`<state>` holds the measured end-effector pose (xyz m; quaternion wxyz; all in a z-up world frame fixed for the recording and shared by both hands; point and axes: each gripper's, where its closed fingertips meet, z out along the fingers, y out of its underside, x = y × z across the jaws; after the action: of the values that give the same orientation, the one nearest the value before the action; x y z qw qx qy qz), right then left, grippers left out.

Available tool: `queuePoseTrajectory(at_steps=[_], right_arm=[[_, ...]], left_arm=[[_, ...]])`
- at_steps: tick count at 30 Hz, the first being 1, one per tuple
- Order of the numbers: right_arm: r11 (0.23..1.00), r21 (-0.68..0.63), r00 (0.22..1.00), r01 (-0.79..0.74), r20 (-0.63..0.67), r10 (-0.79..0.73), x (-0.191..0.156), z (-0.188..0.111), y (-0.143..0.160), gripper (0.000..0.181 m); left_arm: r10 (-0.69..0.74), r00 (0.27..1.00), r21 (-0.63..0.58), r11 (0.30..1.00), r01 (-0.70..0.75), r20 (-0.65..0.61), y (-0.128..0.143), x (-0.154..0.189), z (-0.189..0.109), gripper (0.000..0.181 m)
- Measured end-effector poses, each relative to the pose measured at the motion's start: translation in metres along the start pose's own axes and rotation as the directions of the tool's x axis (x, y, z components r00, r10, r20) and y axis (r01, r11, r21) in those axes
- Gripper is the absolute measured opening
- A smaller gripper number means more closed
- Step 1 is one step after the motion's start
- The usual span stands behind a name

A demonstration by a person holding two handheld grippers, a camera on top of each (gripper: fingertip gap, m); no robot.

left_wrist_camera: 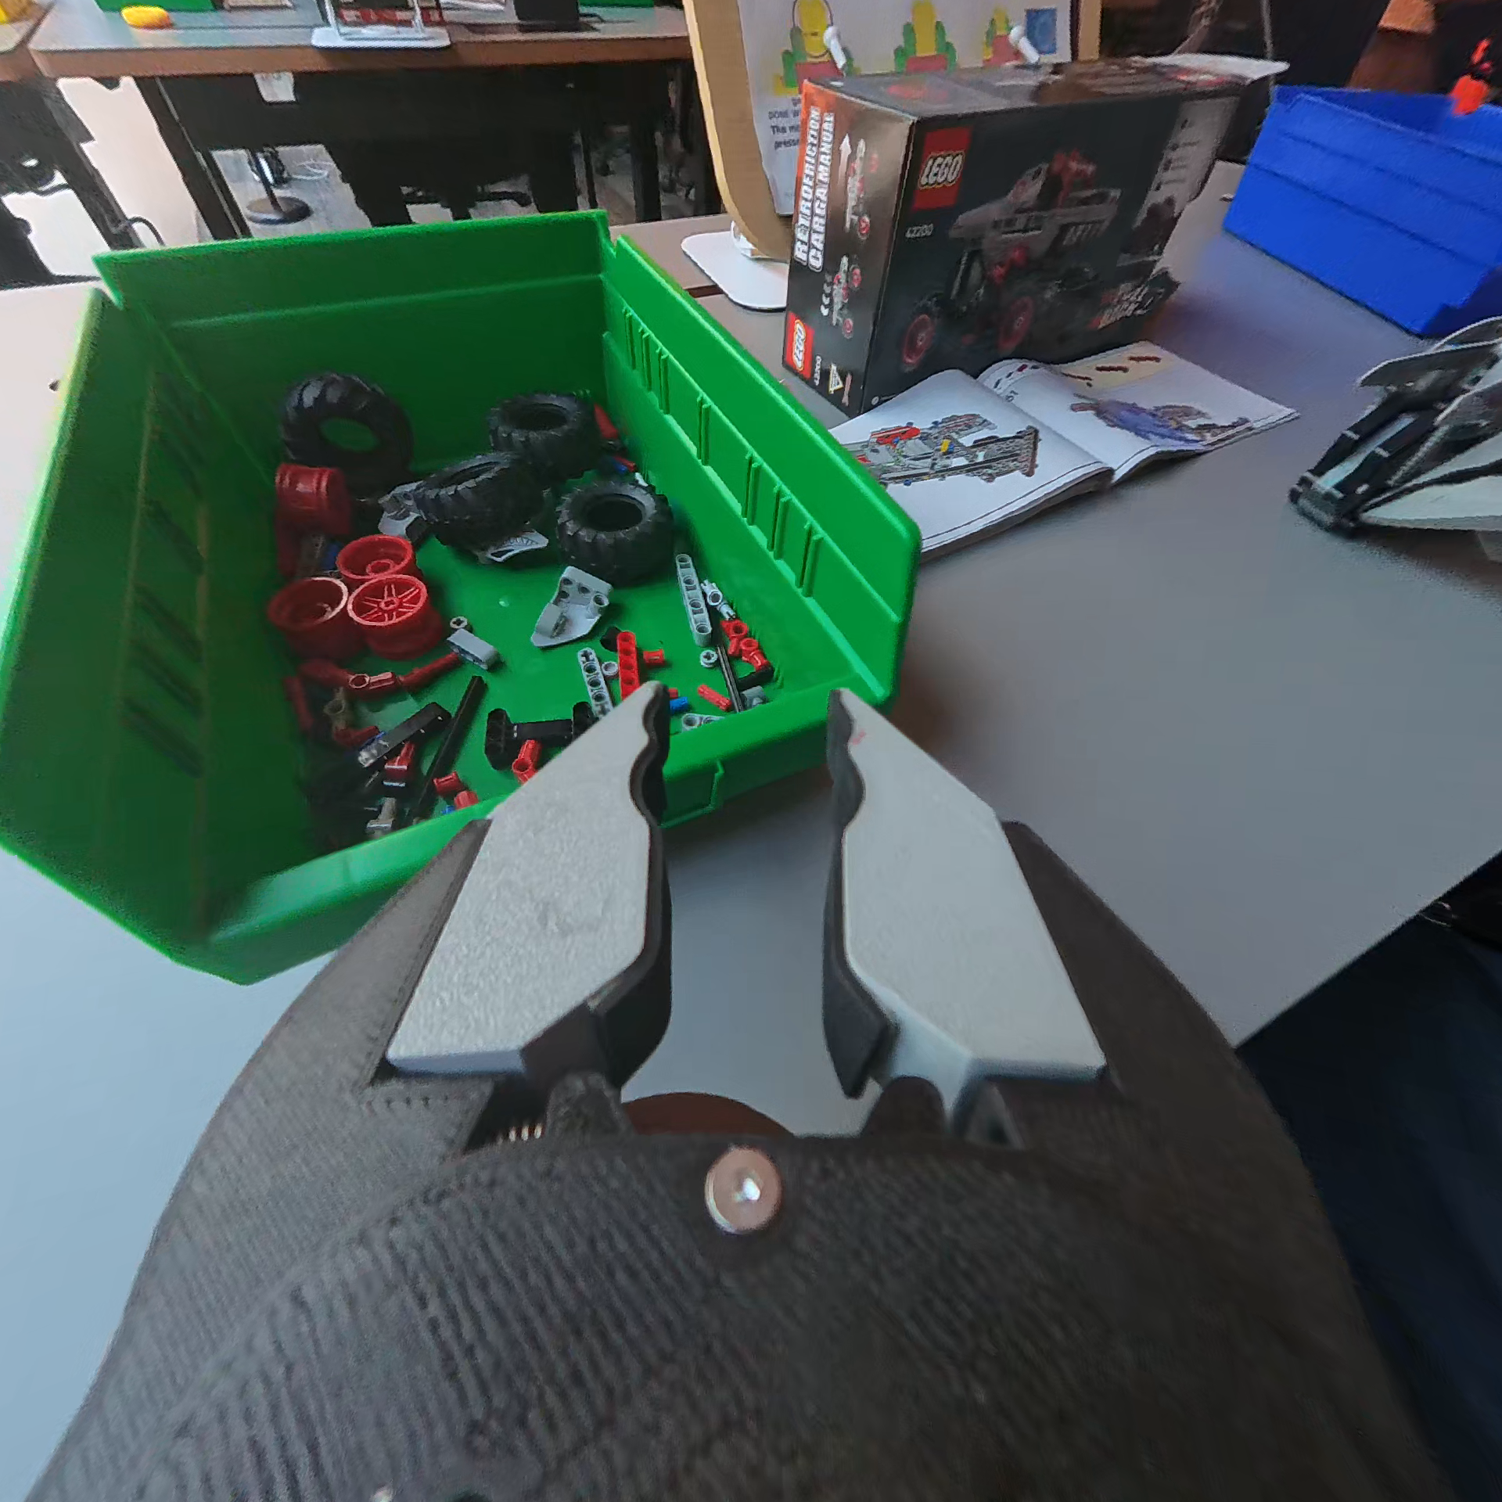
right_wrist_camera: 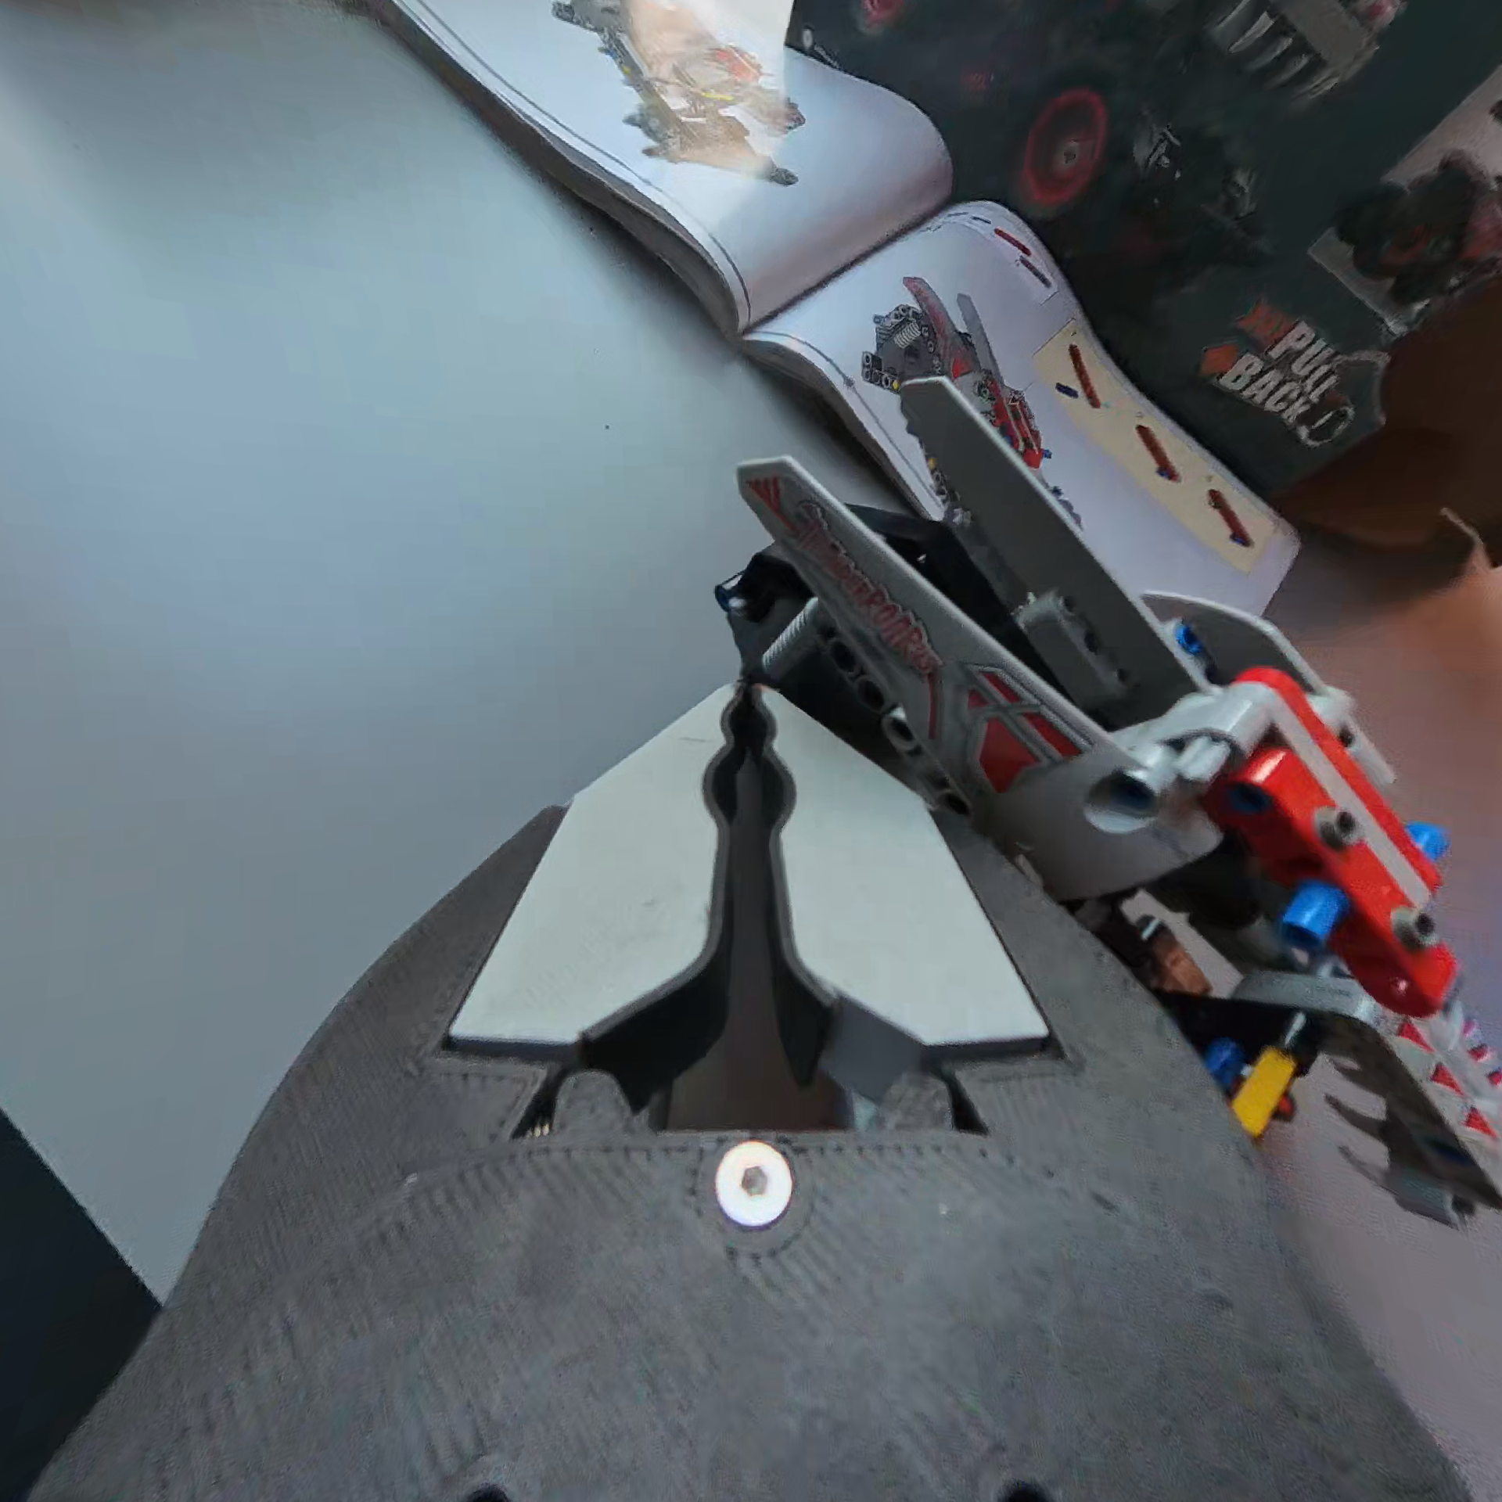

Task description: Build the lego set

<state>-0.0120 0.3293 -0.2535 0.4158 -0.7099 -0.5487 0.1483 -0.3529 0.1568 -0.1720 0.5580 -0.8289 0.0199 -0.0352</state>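
Observation:
My left gripper [left_wrist_camera: 746, 707] is open with nothing between its fingers. It hovers over the near right corner of a green bin [left_wrist_camera: 813, 455]. The bin holds black tyres [left_wrist_camera: 614, 528], red wheel hubs [left_wrist_camera: 382, 601] and several small red, grey and black pieces. My right gripper [right_wrist_camera: 748, 695] is shut, its fingertips together, and I see nothing between them. It sits just left of the partly built grey, black and red model [right_wrist_camera: 1016, 715] on the grey table [right_wrist_camera: 284, 406]. The model also shows at the right edge of the left wrist view [left_wrist_camera: 1406, 455].
The open instruction booklet [left_wrist_camera: 1057, 431] lies behind the bin, with the set's dark box [left_wrist_camera: 1000, 227] standing beyond it. A blue bin [left_wrist_camera: 1373, 203] stands at the far right. The booklet [right_wrist_camera: 813, 203] and box [right_wrist_camera: 1219, 162] lie beyond the model in the right wrist view. There is about 40 cm between the tips of the two grippers.

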Motion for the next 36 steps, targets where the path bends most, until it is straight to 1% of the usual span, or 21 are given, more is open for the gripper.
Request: queuePoseTrajectory(at_steps=[2, 4, 6, 7, 9, 11, 13, 16, 20, 22, 25, 28, 31, 33, 34, 36], right_arm=[[0.999, 0.044, 0.998, -0.028, 0.062, 0.025, -0.003, -0.005, -0.003, 0.002], [0.99, 0.138, 0.996, -0.009, 0.085, -0.003, -0.012, -0.012, -0.017, 0.005], [0.976, 0.213, 0.995, 0.05, 0.077, -0.068, -0.022, -0.018, -0.029, 0.007], [0.964, 0.25, 0.989, 0.084, 0.095, -0.111, -0.031, -0.02, -0.034, 0.009], [0.94, 0.317, 0.97, 0.128, 0.155, -0.185, -0.052, -0.024, -0.045, 0.011], [0.921, 0.357, 0.943, 0.158, 0.22, -0.248, -0.073, -0.025, -0.053, 0.011], [0.907, 0.377, 0.921, 0.185, 0.256, -0.294, -0.088, -0.02, -0.06, 0.012], [0.901, 0.389, 0.887, 0.19, 0.326, -0.328, -0.105, -0.008, -0.073, 0.013], [0.925, 0.351, 0.837, 0.142, 0.457, -0.302, -0.121, 0.01, -0.085, 0.024], [0.941, 0.309, 0.822, 0.138, 0.495, -0.283, -0.123, 0.019, -0.086, 0.028], [0.954, 0.27, 0.835, 0.133, 0.488, -0.255, -0.118, 0.029, -0.087, 0.03], [0.944, 0.3, 0.842, 0.135, 0.467, -0.269, -0.115, 0.025, -0.087, 0.03], [0.943, 0.294, 0.86, 0.157, 0.43, -0.277, -0.108, 0.025, -0.082, 0.03], [0.94, 0.298, 0.879, 0.166, 0.388, -0.278, -0.103, 0.025, -0.083, 0.029], [0.938, 0.3, 0.891, 0.173, 0.359, -0.279, -0.099, 0.027, -0.083, 0.027], [0.936, 0.297, 0.919, 0.188, 0.285, -0.274, -0.089, 0.029, -0.085, 0.026]], left_arm=[[0.003, 1.0, -0.018, 1.0, -0.003, -0.001, -0.001, -0.001, 0.005, 0.037], [0.012, 1.0, -0.04, 0.999, -0.012, 0.009, -0.004, -0.004, 0.007, 0.038], [0.034, 0.998, -0.043, 0.999, -0.032, 0.044, -0.009, -0.011, 0.006, 0.038], [0.042, 0.997, -0.037, 0.999, -0.04, 0.059, -0.013, -0.014, 0.005, 0.038], [0.05, 0.995, -0.03, 0.998, -0.047, 0.085, -0.02, -0.025, 0.005, 0.037], [0.057, 0.994, -0.019, 0.998, -0.055, 0.092, -0.026, -0.035, 0.008, 0.037], [0.091, 0.994, 0.006, 0.996, -0.091, 0.056, -0.036, -0.038, 0.015, 0.037], [0.134, 0.991, 0.062, 0.989, -0.132, -0.025, -0.06, -0.035, 0.028, 0.036], [0.209, 0.97, 0.027, 0.978, -0.207, -0.126, -0.079, -0.033, 0.053, 0.04], [0.219, 0.961, -0.002, 0.975, -0.223, -0.167, -0.08, -0.035, 0.064, 0.042], [0.209, 0.967, -0.076, 0.972, -0.222, -0.146, -0.072, -0.053, 0.07, 0.049], [0.211, 0.973, -0.131, 0.966, -0.223, -0.097, -0.057, -0.063, 0.059, 0.053], [0.21, 0.977, -0.182, 0.96, -0.214, -0.041, -0.047, -0.074, 0.04, 0.043], [0.241, 0.97, -0.205, 0.948, -0.245, -0.044, -0.046, -0.078, 0.026, 0.034], [0.252, 0.966, -0.205, 0.944, -0.258, -0.053, -0.048, -0.079, 0.02, 0.029], [0.254, 0.959, -0.202, 0.94, -0.276, -0.128, -0.047, -0.074, 0.017, 0.018]])
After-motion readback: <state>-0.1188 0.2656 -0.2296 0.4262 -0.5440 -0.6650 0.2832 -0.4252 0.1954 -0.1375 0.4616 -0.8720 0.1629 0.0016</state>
